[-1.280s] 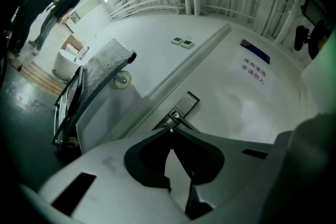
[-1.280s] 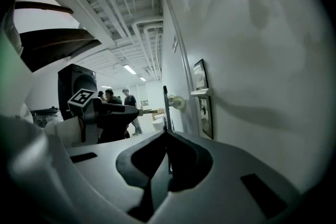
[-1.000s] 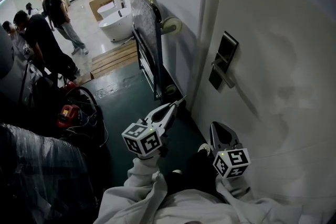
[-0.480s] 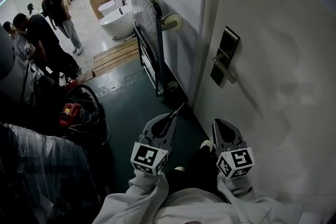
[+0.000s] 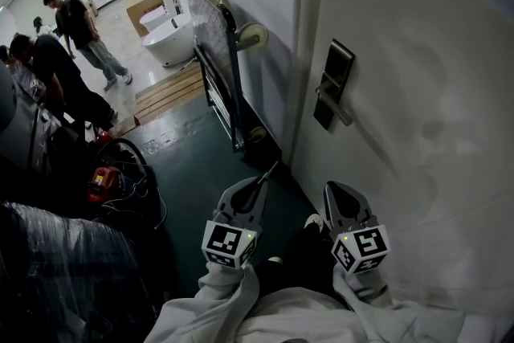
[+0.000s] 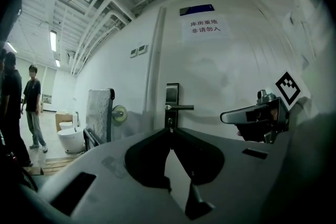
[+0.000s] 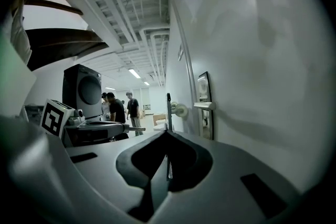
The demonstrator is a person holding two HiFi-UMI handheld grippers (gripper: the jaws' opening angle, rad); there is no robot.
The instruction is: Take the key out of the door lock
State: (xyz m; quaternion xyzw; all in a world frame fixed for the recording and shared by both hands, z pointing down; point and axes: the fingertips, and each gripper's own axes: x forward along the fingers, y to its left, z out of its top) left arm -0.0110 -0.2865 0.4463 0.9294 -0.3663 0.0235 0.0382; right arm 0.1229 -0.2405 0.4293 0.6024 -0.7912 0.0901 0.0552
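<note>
Two grey moulded grippers sit nearest: the right gripper point(image 5: 338, 191) has its jaws closed on nothing, and the left gripper point(image 5: 259, 182) is pinched on one thin pale key point(image 5: 271, 170) that projects toward 1 o'clock. Farther off at 1 o'clock, one rectangular metal door lock point(image 5: 333, 84) sits on the smooth white door point(image 5: 418, 140), well apart from the key.

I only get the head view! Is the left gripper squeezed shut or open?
Observer: Shut. In the left gripper view, the left gripper has its jaws meeting at their tips.
Operator: And the right gripper?
Observer: Shut too; the right gripper view shows its jaws closed to a thin line.
Operator: Anything high up by the door?
Observer: A small blue plate sits just above the paper sign.
</note>
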